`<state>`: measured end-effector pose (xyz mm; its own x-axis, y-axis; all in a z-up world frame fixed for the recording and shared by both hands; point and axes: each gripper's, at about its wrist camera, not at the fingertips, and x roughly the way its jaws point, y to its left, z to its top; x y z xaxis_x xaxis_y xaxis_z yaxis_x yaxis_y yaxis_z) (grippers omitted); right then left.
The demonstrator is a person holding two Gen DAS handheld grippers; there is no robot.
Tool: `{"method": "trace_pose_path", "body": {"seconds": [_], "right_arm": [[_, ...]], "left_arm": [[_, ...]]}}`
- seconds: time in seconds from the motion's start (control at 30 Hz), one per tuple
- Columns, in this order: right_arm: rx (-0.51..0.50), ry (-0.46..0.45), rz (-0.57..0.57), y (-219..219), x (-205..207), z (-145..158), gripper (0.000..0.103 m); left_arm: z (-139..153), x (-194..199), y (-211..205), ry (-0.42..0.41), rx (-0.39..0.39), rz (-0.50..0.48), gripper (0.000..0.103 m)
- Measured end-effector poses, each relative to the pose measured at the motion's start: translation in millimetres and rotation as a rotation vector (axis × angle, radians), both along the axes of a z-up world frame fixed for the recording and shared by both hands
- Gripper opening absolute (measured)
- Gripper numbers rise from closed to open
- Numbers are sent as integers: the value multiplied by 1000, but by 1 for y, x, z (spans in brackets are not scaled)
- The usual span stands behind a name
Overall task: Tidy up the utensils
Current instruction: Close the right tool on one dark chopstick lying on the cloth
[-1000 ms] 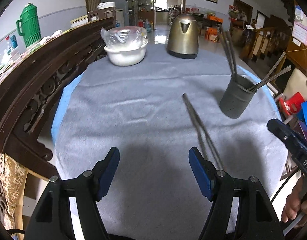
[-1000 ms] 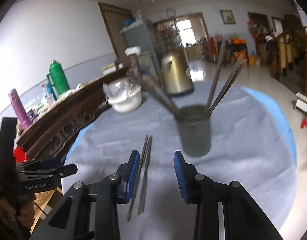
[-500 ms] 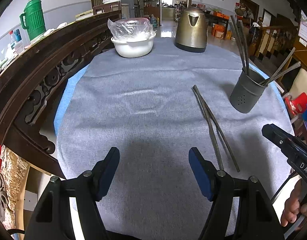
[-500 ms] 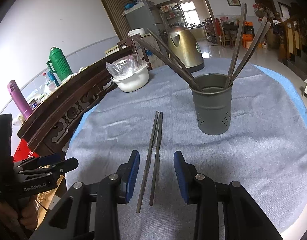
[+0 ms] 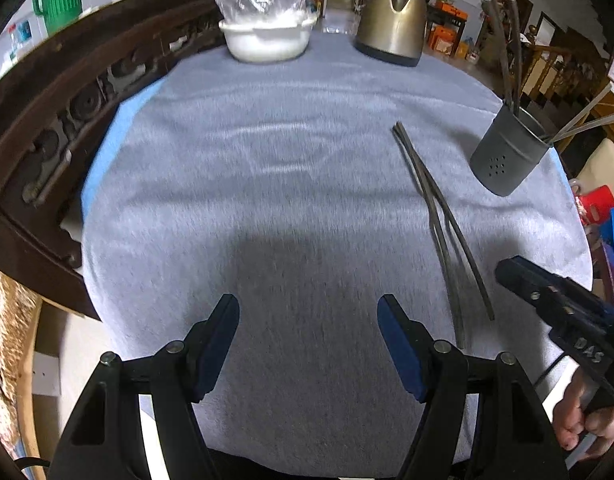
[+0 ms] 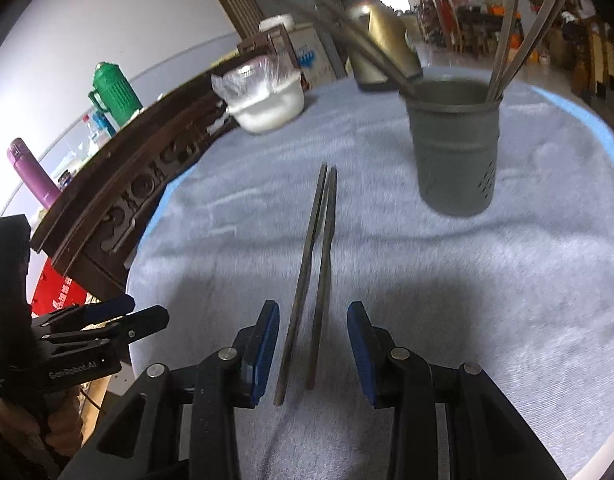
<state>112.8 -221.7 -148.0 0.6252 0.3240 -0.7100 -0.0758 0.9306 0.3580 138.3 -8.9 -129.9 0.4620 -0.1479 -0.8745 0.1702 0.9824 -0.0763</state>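
Round table (image 5: 195, 240) was covered in grey fleecy cloth, blue layer peeking out at edges. Pair of dark chopsticks (image 5: 435, 216) lay flat near middle, tips almost together at far end, splayed at near end. Grey perforated utensil holder (image 6: 455, 152) stood just beyond them to right, more sticks inside. At far side: white bowl (image 5: 267, 40) under plastic wrap, brass-coloured kettle (image 5: 391, 20) beside it.

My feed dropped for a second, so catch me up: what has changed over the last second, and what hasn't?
Both grippers have come down toward the table. The right gripper now straddles the near ends of the two loose chopsticks, its pads clear of them. Nothing was gripped or released. The left gripper is still open over bare cloth. The chopsticks, utensil holder, kettle and bowl kept their places.
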Motion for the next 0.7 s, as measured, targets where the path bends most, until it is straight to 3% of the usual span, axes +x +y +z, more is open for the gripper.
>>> {"method": "trace_pose_path", "body": {"seconds": [0.17, 0.33, 0.43, 0.7], "right_arm": [[-34, 63, 4, 5, 6, -17, 37], [-60, 88, 11, 10, 11, -28, 23], [-81, 88, 16, 12, 13, -29, 7], [-55, 95, -64, -6, 5, -28, 6]], "left_arm": [[-7, 1, 0, 32, -26, -2, 72], [-11, 6, 1, 51, -38, 0, 72], [-11, 11, -3, 62, -48, -8, 72], [-7, 26, -24, 71, -66, -47, 71]]}}
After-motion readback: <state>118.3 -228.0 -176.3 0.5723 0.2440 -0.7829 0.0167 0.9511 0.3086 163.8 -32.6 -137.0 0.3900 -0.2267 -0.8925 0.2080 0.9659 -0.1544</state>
